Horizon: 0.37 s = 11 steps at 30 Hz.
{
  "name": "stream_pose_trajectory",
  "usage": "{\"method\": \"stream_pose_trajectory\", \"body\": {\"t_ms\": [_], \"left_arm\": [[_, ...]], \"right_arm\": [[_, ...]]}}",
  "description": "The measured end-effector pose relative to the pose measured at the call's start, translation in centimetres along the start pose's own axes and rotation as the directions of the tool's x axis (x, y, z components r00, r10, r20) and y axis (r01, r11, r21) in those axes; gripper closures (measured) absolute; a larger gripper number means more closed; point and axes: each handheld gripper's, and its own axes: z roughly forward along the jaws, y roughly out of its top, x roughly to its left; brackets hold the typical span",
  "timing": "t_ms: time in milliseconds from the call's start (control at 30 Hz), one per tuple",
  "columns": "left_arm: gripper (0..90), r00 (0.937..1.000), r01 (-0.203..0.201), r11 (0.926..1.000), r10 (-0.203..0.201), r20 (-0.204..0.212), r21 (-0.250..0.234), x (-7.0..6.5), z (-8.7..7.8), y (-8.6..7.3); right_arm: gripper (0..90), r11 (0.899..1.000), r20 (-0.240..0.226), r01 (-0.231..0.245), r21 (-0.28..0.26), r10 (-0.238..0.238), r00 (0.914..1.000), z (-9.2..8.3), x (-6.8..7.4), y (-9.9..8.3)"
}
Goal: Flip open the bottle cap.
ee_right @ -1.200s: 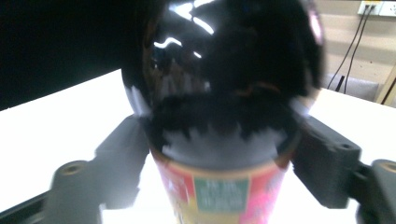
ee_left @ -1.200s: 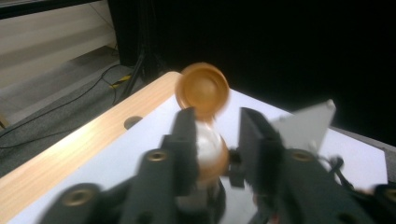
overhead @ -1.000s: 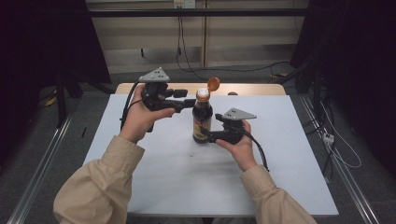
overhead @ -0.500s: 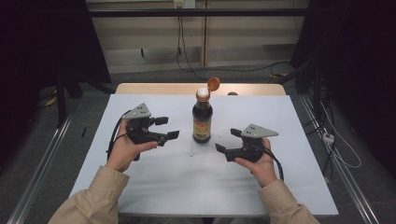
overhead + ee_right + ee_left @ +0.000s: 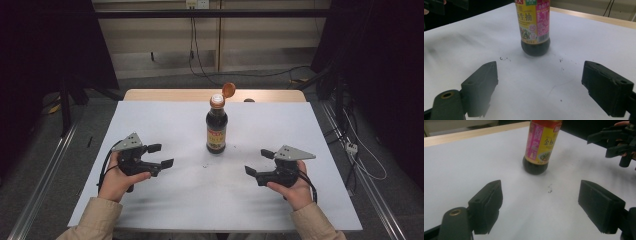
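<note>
The dark soy sauce bottle (image 5: pixel 216 131) looks like glossy clear plastic or glass, can't tell which, with a shiny printed yellow and pink label (image 5: pixel 543 141) wrapped around it. Its orange flip cap (image 5: pixel 228 90) looks like smooth plastic. The white table cover (image 5: pixel 175 120) is matt, paper-like, with a few dark scuffs and specks. A pale wooden table edge (image 5: pixel 165 94) shows at the far side. The black jaws of both grippers look like matt, slightly rough plastic with chipped edges. The person's beige sleeves (image 5: pixel 90 222) are soft cloth.
</note>
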Motion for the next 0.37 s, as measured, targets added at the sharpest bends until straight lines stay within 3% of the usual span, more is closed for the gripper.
{"method": "stream_pose_trajectory", "body": {"t_ms": [367], "left_arm": [[17.3,0.9997,0.015,0.9998,-0.015,-0.021,0.015,0.1,-0.6,-1.7]], "right_arm": [[13.3,1.000,0.032,-0.009,0.014,0.008,0.9995,-2.3,-0.1,-1.6]]}}
